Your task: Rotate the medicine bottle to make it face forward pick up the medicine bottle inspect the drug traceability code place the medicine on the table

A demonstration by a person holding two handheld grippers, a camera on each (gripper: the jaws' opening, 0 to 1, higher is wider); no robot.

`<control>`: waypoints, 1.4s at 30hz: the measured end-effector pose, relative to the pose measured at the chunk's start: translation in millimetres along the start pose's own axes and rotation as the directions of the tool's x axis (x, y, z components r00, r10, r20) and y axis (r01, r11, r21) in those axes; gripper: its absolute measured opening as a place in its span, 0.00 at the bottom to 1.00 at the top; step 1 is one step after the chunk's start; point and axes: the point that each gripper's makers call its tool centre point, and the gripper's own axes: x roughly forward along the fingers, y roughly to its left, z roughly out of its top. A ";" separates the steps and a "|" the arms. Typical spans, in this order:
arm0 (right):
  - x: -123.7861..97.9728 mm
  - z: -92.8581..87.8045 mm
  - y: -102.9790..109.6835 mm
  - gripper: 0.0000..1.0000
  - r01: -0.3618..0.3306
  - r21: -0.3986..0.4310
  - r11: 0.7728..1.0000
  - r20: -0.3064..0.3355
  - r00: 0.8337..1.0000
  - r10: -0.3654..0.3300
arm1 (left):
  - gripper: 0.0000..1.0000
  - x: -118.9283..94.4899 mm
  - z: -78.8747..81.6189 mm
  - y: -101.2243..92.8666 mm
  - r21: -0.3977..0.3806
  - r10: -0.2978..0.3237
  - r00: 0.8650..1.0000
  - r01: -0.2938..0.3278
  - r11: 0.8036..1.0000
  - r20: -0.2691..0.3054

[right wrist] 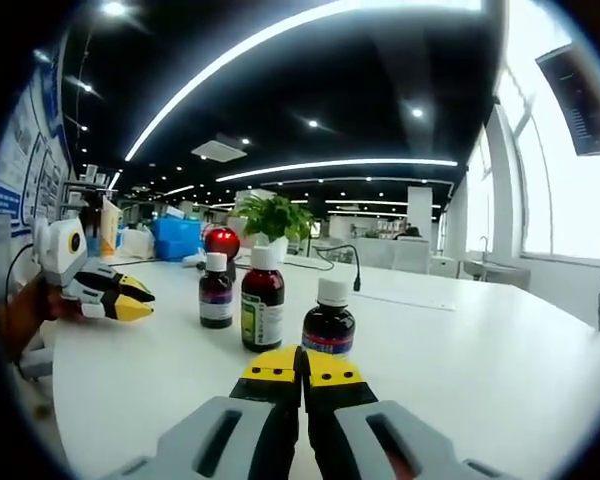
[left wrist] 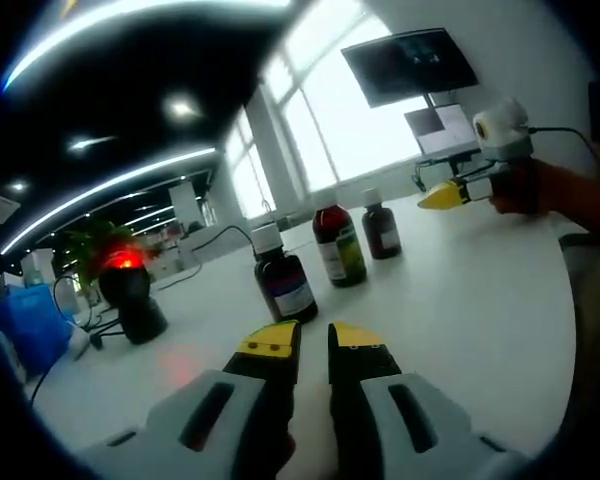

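Three dark bottles stand upright in a short row on the white table; none is held. The near bottle sits just ahead of your left gripper; it has a white cap, dark glass and a white-and-purple label turned partly aside. In the right gripper view the same bottle stands just beyond your right gripper, and it is the one closest to those tips.

The middle bottle is taller, with a dark red cap and a green-and-white label (the print is too small to read); in the right gripper view it stands just beside the near one. The far bottle is smaller, with a white cap and a pale label; it shows again at.

Your left gripper holds nothing, its yellow tips parted by a narrow gap. Your right gripper holds nothing either, its tips closed together. In the left gripper view the right gripper shows at the far side of the row, held in a hand; in the right gripper view the left gripper hovers off to the side, well apart from the bottles.

Behind the row stand a black lamp with a red glow, a plant, a blue box and a cable; a screen hangs by the windows. The table between each gripper and the near bottle is bare.
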 end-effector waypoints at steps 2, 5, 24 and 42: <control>1.0 3.2 -1.4 0.00 0.005 0.003 1.000 -0.002 1.000 -0.005 | 0.04 0.2 -0.3 0.4 -0.002 0.000 1.000 0.000 1.000 0.001; 1.0 10.2 -3.2 0.00 0.014 0.007 1.000 0.008 1.000 -0.014 | 0.04 0.0 0.0 0.2 -0.003 0.000 1.000 0.000 1.000 0.002; 11.1 59.9 2.8 0.02 -0.030 -0.058 0.998 0.055 0.998 0.033 | 0.03 0.2 0.2 1.8 -0.012 0.006 1.000 -0.006 1.000 0.006; 36.9 86.0 11.1 0.13 -0.071 -0.063 0.995 0.058 0.996 0.075 | 0.03 -0.7 2.1 0.7 -0.013 0.004 1.000 -0.004 1.000 0.012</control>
